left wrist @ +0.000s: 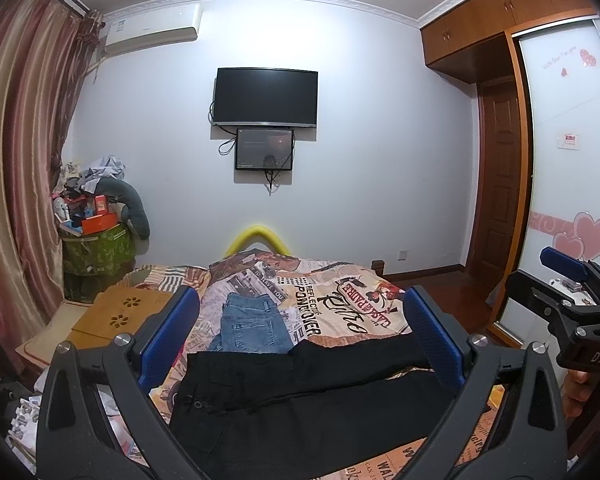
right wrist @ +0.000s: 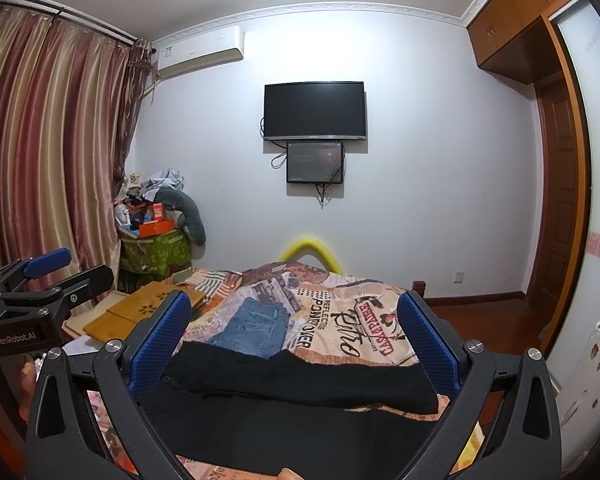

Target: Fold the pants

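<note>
The black pants (left wrist: 300, 396) lie spread across the near end of the bed (left wrist: 360, 304), on its printed cover, waist toward the left. Just behind them sit folded jeans (left wrist: 252, 322). The left gripper (left wrist: 300, 336) hangs above the pants, fingers wide apart and empty. The right gripper (right wrist: 296, 340) is likewise spread wide, holding nothing. A television (left wrist: 266, 96) hangs on the far wall.

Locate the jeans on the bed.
In both views the folded jeans lie mid-bed on the printed quilt, just beyond the black pants, right of the wooden board.
</note>
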Demonstrator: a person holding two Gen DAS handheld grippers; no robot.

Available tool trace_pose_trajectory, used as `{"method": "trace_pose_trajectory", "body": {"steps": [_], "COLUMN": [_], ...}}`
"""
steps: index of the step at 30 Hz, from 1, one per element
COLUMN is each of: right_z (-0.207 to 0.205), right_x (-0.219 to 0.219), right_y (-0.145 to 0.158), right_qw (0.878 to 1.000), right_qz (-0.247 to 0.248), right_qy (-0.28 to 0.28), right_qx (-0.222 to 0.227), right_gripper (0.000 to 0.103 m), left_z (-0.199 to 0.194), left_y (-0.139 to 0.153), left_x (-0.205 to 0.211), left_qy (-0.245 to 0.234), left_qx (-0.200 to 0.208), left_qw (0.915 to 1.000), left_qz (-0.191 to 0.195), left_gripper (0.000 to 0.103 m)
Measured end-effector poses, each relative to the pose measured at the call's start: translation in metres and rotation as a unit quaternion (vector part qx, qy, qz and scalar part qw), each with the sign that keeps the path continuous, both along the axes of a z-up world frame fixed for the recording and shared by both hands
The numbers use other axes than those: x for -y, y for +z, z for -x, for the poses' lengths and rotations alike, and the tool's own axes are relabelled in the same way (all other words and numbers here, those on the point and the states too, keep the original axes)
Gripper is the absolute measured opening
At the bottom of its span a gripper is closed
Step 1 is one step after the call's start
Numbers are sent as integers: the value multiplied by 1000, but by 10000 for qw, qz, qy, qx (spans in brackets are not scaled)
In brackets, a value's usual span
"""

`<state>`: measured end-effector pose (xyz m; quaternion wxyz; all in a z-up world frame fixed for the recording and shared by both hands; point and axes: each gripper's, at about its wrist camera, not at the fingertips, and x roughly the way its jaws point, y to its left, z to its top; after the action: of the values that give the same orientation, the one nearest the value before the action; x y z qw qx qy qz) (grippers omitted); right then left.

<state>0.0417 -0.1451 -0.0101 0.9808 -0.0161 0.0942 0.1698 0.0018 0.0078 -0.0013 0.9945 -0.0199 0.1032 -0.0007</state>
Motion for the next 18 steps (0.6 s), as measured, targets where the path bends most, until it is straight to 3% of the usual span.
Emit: {"method": "trace_pose_trajectory", "body": {"steps": [18], "right_z": [-2], "right_x": [1], "right_y": [2], "right_qw": [10000], "right_qz": [-8], "right_qy": [-29], "right_qx": [-41], "right_gripper": [103], "left_z": [-4], "left_y": [-1], "left_x": [0], "left_qy": [-32], "left_qx": [-5], "left_qw": [10000], "left_qz": [-9], "left_gripper": [103]}}
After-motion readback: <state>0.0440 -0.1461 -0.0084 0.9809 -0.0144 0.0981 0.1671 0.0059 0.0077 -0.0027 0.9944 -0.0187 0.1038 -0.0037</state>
